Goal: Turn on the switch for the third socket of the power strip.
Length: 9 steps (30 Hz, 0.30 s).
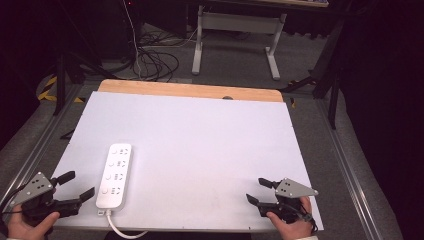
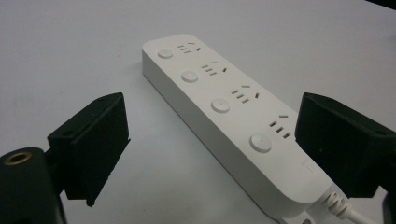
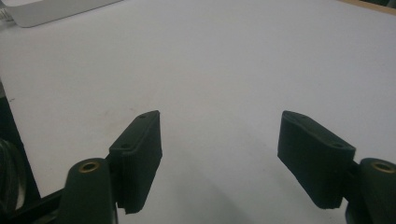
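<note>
Two hand-held claws, left claw and right claw, rest low at the table's near corners, jaws spread wide, holding nothing.

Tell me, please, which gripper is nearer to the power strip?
Left. The left gripper sits right beside the power strip; the right gripper is far across the table.

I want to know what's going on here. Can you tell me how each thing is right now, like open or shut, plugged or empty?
Power strip: lying flat on the white table top, all four outlets empty, own cord attached at the near end.
Left gripper: open, holding nothing, beside the strip.
Right gripper: open, holding nothing, over bare table.
</note>
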Motion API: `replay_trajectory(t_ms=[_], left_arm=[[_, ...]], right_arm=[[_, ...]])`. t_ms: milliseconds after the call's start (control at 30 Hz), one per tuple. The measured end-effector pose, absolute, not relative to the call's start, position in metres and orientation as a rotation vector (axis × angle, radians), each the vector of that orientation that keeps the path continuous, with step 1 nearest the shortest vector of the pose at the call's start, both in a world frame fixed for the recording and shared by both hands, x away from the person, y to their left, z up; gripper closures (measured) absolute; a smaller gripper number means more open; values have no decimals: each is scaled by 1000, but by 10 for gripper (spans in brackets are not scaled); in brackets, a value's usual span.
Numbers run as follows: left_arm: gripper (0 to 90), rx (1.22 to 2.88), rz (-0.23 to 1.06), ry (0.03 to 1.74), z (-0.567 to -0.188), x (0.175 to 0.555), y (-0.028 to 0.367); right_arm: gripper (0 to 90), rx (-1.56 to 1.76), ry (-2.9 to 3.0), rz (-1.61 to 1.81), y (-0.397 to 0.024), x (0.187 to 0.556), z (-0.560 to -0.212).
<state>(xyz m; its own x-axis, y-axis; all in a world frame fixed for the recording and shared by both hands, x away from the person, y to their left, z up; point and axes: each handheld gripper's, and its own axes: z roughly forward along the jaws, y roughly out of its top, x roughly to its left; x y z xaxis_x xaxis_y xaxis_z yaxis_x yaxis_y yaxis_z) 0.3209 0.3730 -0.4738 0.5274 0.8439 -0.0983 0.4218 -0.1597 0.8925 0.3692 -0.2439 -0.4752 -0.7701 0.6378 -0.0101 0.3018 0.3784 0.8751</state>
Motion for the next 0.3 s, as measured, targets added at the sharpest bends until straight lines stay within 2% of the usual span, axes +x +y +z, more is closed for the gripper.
replay_trajectory(t_ms=[300], left_arm=[[105, 1760, 544, 1093, -472, 321, 372]], right_arm=[[310, 822, 2297, 1350, -244, 369, -475]])
